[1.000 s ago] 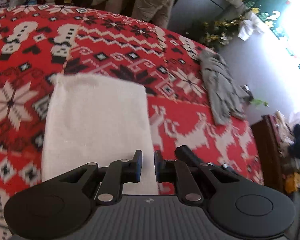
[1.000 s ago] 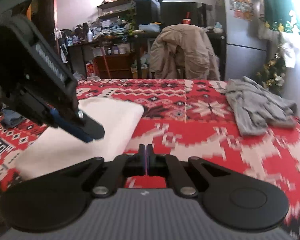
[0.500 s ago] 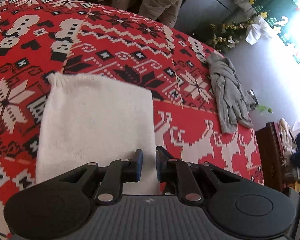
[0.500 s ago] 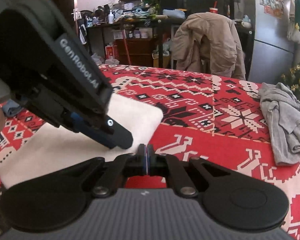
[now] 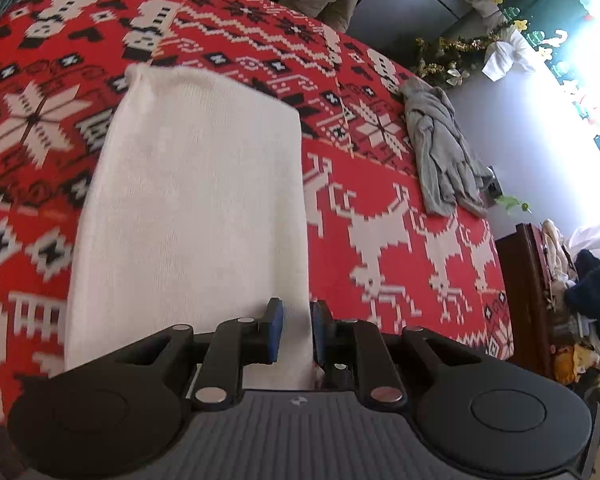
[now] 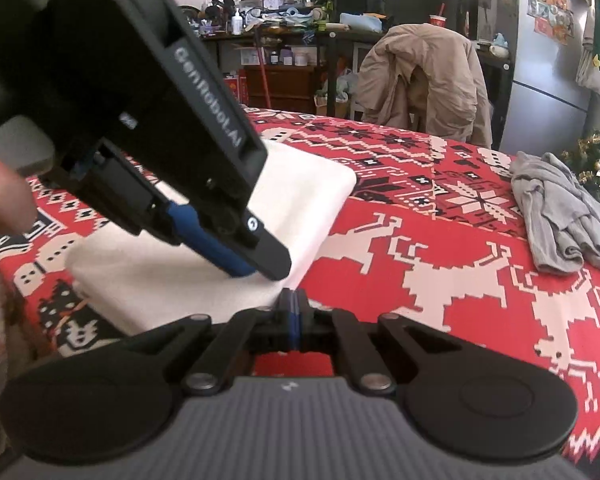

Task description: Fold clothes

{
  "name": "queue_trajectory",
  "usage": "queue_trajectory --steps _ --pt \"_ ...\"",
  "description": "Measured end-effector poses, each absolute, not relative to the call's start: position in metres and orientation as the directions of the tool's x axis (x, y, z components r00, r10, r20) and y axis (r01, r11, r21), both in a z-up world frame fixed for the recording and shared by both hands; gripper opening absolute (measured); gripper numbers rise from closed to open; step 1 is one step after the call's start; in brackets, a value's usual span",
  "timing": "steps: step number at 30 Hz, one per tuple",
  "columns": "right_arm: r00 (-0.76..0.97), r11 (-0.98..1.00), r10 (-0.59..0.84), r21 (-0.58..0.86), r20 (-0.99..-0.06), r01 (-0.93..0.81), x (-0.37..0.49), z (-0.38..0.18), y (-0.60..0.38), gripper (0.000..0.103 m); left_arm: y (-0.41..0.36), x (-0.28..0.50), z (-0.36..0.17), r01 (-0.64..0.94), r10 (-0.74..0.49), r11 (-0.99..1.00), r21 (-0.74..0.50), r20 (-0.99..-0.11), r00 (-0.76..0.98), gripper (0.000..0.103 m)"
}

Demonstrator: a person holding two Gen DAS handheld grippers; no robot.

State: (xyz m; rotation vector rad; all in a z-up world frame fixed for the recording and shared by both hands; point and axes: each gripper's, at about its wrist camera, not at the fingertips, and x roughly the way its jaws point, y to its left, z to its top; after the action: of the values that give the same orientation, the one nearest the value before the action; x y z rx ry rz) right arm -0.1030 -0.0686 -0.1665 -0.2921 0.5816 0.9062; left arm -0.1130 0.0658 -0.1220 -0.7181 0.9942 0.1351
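A folded white cloth (image 5: pixel 196 208) lies flat on the red patterned tablecloth (image 5: pixel 380 184). My left gripper (image 5: pixel 296 332) hovers low over the cloth's near right edge. Its blue pads stand a narrow gap apart, and the cloth shows through the gap, not pinched. In the right wrist view the white cloth (image 6: pixel 300 196) lies left of centre, and the left gripper (image 6: pixel 266 264) slants down with its tips at the cloth's right edge. My right gripper (image 6: pixel 294 308) is shut with nothing between its pads, just in front of that edge. A crumpled grey garment (image 5: pixel 440 160) (image 6: pixel 560 216) lies at the table's far right.
A chair draped with a beige jacket (image 6: pixel 420 80) stands behind the table, with a grey fridge (image 6: pixel 552 60) to its right. A dark wooden cabinet (image 5: pixel 532 300) with piled clothes stands past the table's right edge. A person's hand (image 6: pixel 0 200) shows at the far left.
Both grippers have come lower and closer to the white cloth. The left gripper's tips now reach the cloth's right edge, and its jaws stand slightly wider. The right gripper stays shut.
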Motion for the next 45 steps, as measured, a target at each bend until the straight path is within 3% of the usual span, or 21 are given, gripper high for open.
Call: queue_trajectory --steps 15,24,34,45 --pt "0.438 0.583 0.671 0.061 -0.598 -0.810 -0.134 -0.155 -0.104 0.002 0.058 -0.142 -0.110 -0.421 -0.248 0.749 -0.512 -0.806 0.538 0.014" --pt "0.496 0.659 0.656 0.111 -0.569 -0.744 -0.047 -0.138 -0.084 0.005 0.108 -0.071 -0.095 -0.447 -0.129 0.758 -0.475 -0.781 0.611 0.011" --pt "0.446 0.654 0.625 0.118 -0.640 -0.747 0.036 -0.159 -0.021 0.006 0.138 -0.008 -0.115 -0.451 -0.138 0.758 -0.471 -0.792 0.595 0.008" --pt "0.457 0.600 0.643 0.033 -0.614 -0.799 0.033 -0.164 0.004 0.003 0.150 -0.006 -0.120 -0.449 -0.178 0.719 -0.530 -0.766 0.618 0.008"
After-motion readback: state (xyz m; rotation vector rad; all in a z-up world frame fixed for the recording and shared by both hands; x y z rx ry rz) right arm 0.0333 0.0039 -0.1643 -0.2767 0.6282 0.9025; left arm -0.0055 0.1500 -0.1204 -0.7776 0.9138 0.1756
